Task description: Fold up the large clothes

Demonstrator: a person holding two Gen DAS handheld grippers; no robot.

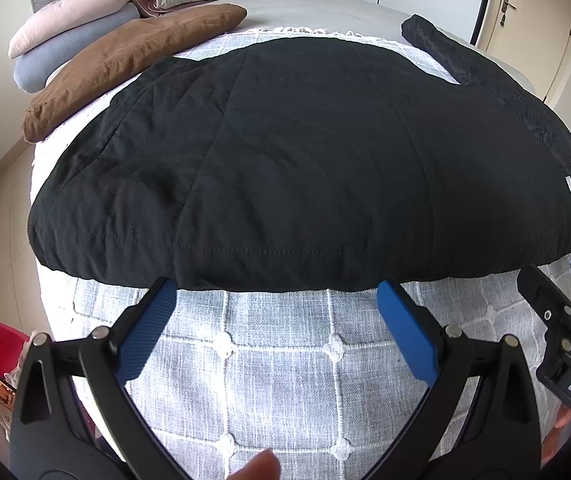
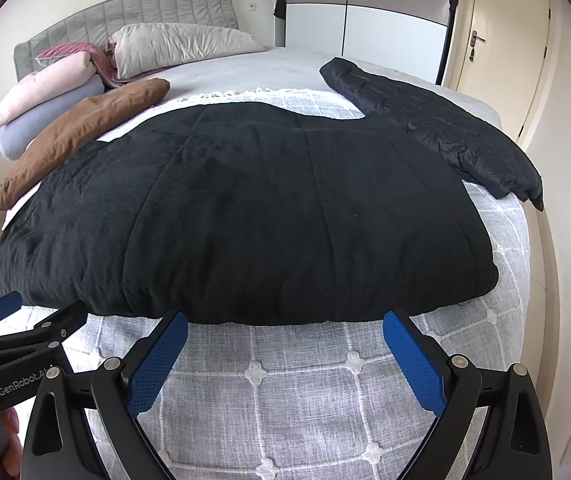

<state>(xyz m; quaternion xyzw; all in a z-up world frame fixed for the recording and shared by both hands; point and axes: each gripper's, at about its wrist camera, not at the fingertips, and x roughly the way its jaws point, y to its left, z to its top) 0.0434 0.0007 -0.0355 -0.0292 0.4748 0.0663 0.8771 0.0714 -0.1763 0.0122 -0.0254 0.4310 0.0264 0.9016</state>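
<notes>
the left gripper (image 1: 277, 292) points forward with its two blue-padded fingers (image 1: 147, 330) spread wide apart, nothing between them. the right gripper (image 2: 285, 326) sits level with it, just beside it, fingers (image 2: 413, 362) equally wide and holding nothing. each shows at the edge of the other's view. a fingertip of the left hand (image 1: 259, 468) shows under the left gripper, blurred.

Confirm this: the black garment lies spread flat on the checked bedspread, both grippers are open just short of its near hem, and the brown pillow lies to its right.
One detail is wrong: the brown pillow lies to the left of the black garment, as the right wrist view shows. The rest holds: the garment is spread on the checked bedspread, and the left gripper and right gripper are open just short of its near hem.
</notes>
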